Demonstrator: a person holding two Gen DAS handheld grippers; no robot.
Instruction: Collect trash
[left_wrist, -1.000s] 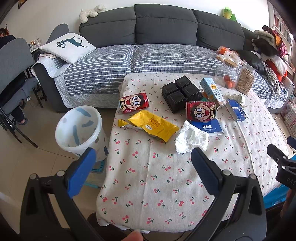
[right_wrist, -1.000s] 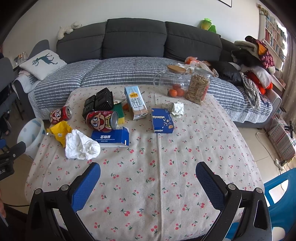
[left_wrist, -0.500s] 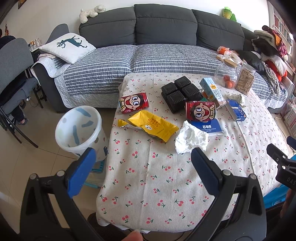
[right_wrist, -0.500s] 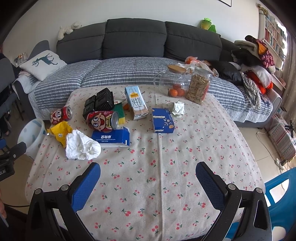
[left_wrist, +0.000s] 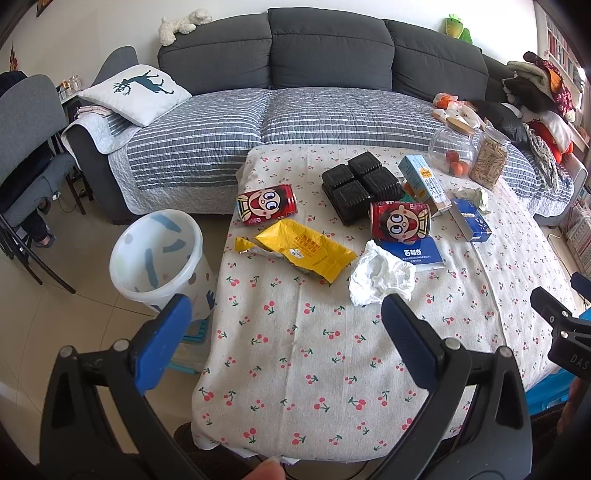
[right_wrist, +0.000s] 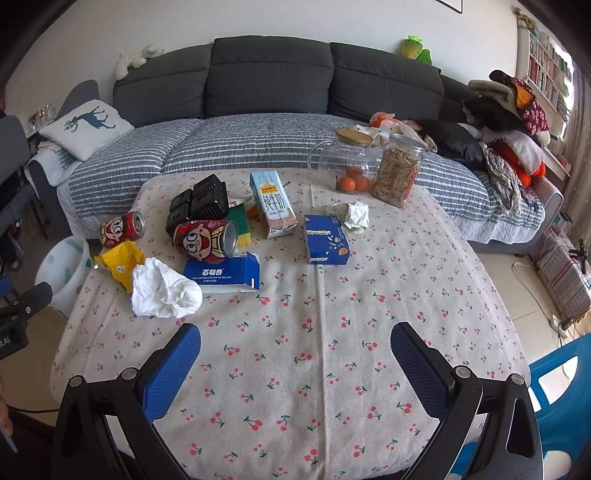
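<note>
**Nothing picked up yet, both grippers wait at the near edge**

Almost nothing has moved since the earlier frames: the trash lies in the same spots and both grippers hang over the near edge of the table (left_wrist: 491, 306), as they did a second ago.

The left gripper (left_wrist: 282, 321) has its jaws wide apart and holds nothing. The crumpled white tissue (left_wrist: 380, 277) lies just ahead of its right jaw, a little to the right of the gap. The left gripper is the nearer one. From the right gripper (right_wrist: 295, 349), also spread wide and holding nothing, the same tissue (right_wrist: 164, 291) sits ahead and off to the left, past its left jaw.

The tissue is a soft, lumpy ball with no clear long side, so I think the jaws can close on it from any way.

Past the tissue lies the yellow snack bag (left_wrist: 304, 251). It is flat and torn open, and its long side runs slanted from far left to near right across the left jaws. Two red cans (left_wrist: 400, 221) lie on their sides farther back.

The white bin (left_wrist: 159, 258) stands on the floor, ahead and left of the left gripper, just beside the table. My guess is the left gripper goes first.
</note>
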